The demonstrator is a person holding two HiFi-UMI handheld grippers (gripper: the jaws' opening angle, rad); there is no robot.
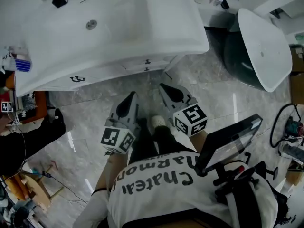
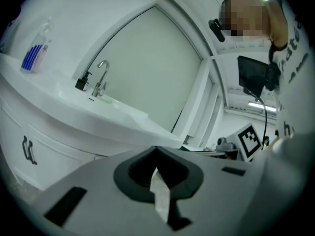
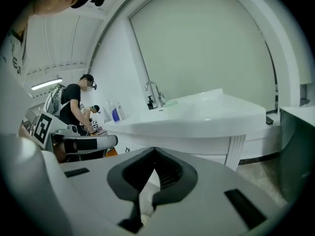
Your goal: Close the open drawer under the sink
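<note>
I hold left tool (image 1: 131, 97) and right tool (image 1: 164, 86) pinched shut, empty, facing the glossy white sink cabinet (image 1: 97, 74), smooth oval basin (image 1: 266, 42) beside.

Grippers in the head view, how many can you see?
2. The left gripper is at centre left over the floor. The right gripper is just to its right. Both point toward the cabinet. None seems hidden.
</note>
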